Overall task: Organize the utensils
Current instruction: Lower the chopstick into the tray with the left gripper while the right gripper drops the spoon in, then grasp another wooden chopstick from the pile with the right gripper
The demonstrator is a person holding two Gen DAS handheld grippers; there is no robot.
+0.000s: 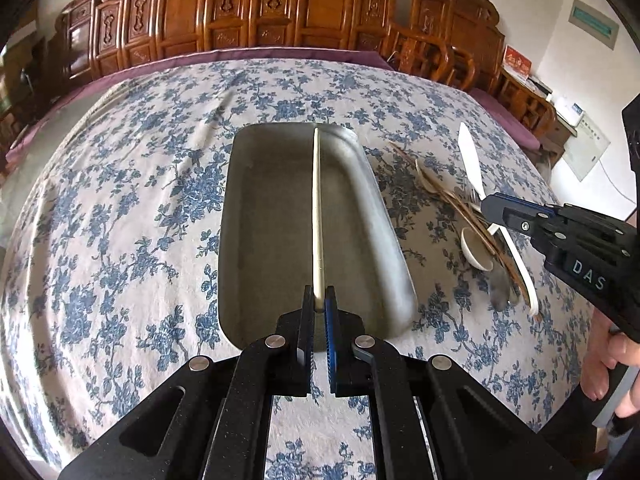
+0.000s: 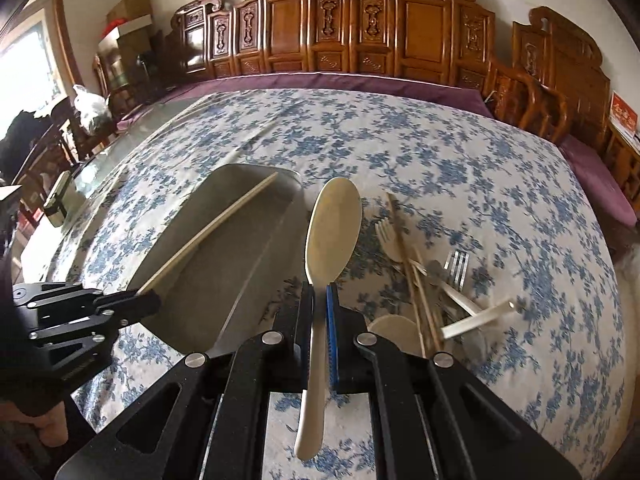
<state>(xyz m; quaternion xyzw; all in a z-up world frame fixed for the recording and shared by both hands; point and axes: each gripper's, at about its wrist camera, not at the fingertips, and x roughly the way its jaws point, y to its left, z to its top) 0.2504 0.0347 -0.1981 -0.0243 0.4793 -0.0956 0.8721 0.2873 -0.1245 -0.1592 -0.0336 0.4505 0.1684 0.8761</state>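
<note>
Left gripper (image 1: 319,300): low centre of the left wrist view, jaws closed tight on one end of a pale chopstick (image 1: 317,208); also seen at the lower left of the right wrist view.
Chopstick: runs straight up the frame from the left gripper over the tray, its far tip near the tray's top rim; whether it touches the tray floor cannot be told.
Right gripper (image 2: 320,296): low centre of the right wrist view, jaws pinched on the neck of a cream spoon (image 2: 330,228); at the right edge of the left wrist view it shows as a black body marked "DAS".
Spoon: bowl points up the frame, handle hangs down between the jaws; it is raised above the cloth, just right of the tray's edge.
Tray (image 1: 260,216): grey metal, oblong, rounded corners, centre of the left wrist view, lying on the tablecloth.
Tablecloth (image 1: 120,208): white with blue flowers, covering the whole table.
Utensil pile (image 2: 432,292): right of the tray on the cloth, a loose heap with a pale fork (image 2: 390,242), a metal fork (image 2: 456,270), brown chopsticks, white handles and a small round spoon bowl.
Knife (image 1: 470,160): white, upper right of the left wrist view, at the pile's far edge.
Hand (image 1: 608,364): a person's fingers at the right edge, behind the right gripper.
Background: carved wooden chairs (image 2: 360,32) along the top.
</note>
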